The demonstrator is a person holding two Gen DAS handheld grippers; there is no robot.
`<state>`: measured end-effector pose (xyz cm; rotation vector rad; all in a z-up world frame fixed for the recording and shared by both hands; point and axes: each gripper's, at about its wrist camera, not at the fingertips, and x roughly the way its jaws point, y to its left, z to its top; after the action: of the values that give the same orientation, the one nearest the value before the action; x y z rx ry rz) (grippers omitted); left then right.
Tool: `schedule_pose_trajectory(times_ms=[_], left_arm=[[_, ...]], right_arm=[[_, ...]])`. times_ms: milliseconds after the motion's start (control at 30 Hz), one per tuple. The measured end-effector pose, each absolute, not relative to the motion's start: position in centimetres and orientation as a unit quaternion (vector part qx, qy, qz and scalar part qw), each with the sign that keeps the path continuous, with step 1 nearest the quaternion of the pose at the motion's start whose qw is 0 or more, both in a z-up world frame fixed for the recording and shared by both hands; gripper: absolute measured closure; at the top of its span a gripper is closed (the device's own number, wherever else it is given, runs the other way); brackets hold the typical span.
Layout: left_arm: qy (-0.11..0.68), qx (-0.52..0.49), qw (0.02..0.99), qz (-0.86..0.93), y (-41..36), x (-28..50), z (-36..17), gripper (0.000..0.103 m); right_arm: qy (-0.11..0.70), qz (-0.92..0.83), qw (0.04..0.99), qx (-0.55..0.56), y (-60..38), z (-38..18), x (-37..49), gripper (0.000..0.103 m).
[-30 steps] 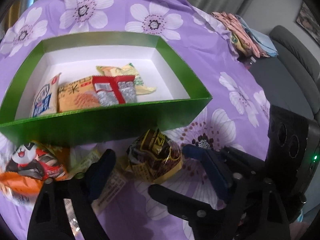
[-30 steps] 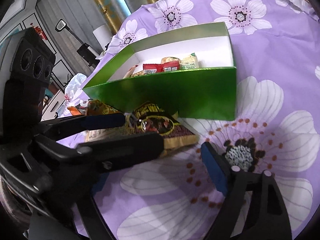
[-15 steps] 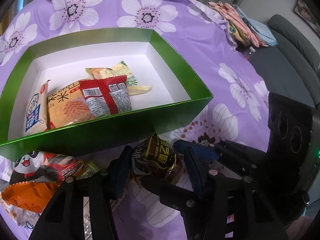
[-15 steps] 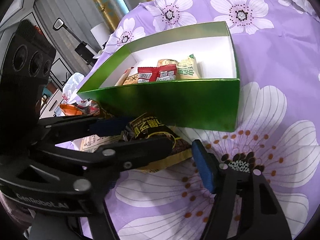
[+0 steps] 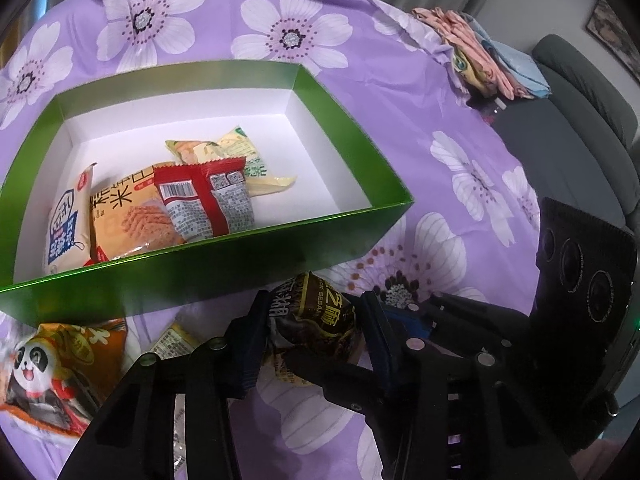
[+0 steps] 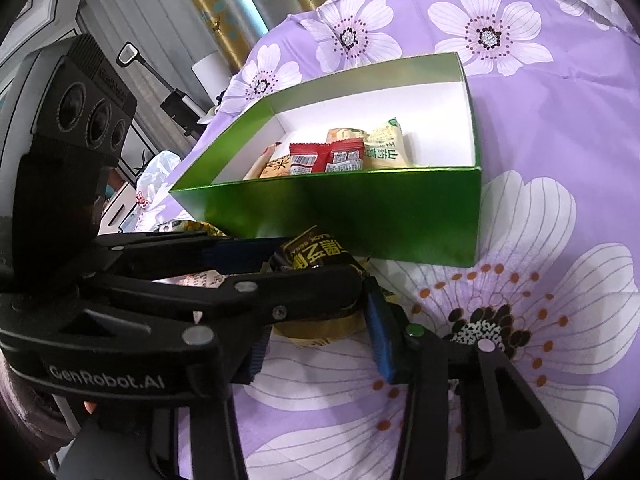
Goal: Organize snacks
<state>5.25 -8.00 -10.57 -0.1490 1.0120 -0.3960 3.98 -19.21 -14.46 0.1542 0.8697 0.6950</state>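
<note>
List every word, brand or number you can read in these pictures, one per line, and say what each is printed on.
"GenRobot.AI": on the black body of the left claw, seen from the right wrist.
"BLACK SESA...", cut off: on the dark snack packet that the left claw holds.
Chinese characters on that packet and on the packets in the green box: not legible to me.
Barcode and fine print on the red packet: too small.

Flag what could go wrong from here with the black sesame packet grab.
1. The left hand-held gripper pinches the crumpled black sesame snack packet by its slick foil; it may slip on lifting.
2. The green box wall stands right ahead; a low carry could snag it.
3. The right hand-held gripper crowds the same spot.
</note>
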Motion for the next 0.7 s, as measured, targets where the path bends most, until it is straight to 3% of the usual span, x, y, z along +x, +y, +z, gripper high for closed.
schedule_pose_trajectory(times_ms=[700], left_arm=[[0.382, -0.058, 0.900, -0.204, -8.5, 1.6, -2.3, 0.058]], right_arm=[[0.327, 0.325, 0.886, 0.048, -19.8, -6.5, 0.5, 0.060]])
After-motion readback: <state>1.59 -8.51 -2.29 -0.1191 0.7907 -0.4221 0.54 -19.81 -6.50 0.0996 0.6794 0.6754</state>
